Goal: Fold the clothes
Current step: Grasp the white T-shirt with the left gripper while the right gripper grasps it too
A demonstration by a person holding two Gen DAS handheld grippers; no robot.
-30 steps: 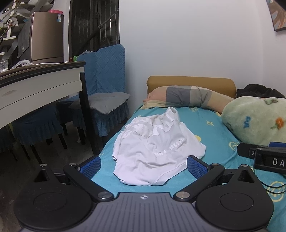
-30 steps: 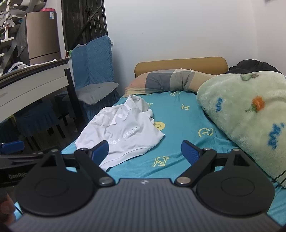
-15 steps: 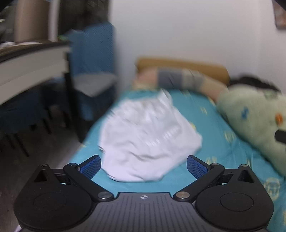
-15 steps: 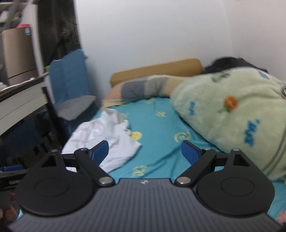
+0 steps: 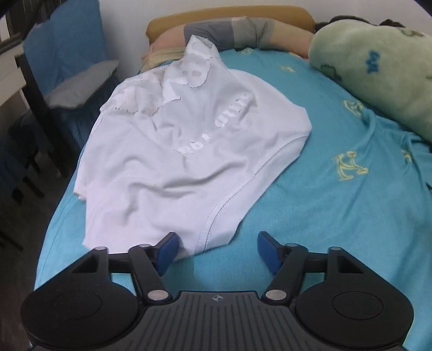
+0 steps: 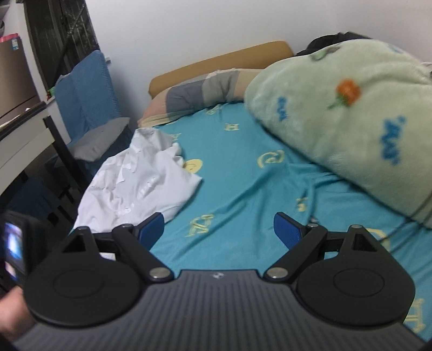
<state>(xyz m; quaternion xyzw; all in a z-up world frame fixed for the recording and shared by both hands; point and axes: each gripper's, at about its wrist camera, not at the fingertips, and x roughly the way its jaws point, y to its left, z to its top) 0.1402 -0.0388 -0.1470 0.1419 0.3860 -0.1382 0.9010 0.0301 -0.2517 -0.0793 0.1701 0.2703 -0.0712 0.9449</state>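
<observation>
A crumpled white T-shirt (image 5: 186,151) lies on the bed's turquoise sheet (image 5: 324,216), toward the sheet's left edge, its hem end nearest the cameras and its bunched upper part reaching up toward the striped pillow (image 5: 229,32) at the tan headboard (image 5: 216,16). Pale printed lettering and patches show across the fabric, which sits in loose wrinkles rather than flat.

The left tool (image 5: 217,252) hovers low at the near end of the shirt with its blue-padded fingers spread wide. The left pad (image 5: 167,252) overlaps the shirt's bottom edge in the view, though whether it touches the cloth cannot be told; the other pad sits over bare sheet. Nothing is pinched between them.

The right tool (image 6: 218,232) is also spread wide and holds nothing. It sits over the open sheet to the right of the T-shirt (image 6: 140,183), whose lower corner appears just beyond its left pad (image 6: 152,229).

A bulky pale green blanket (image 6: 351,121) with blue and orange patterns is heaped on the right side of the bed, well apart from the shirt. A blue covered chair (image 6: 89,108) with a grey cushion stands beside the bed on the left.
</observation>
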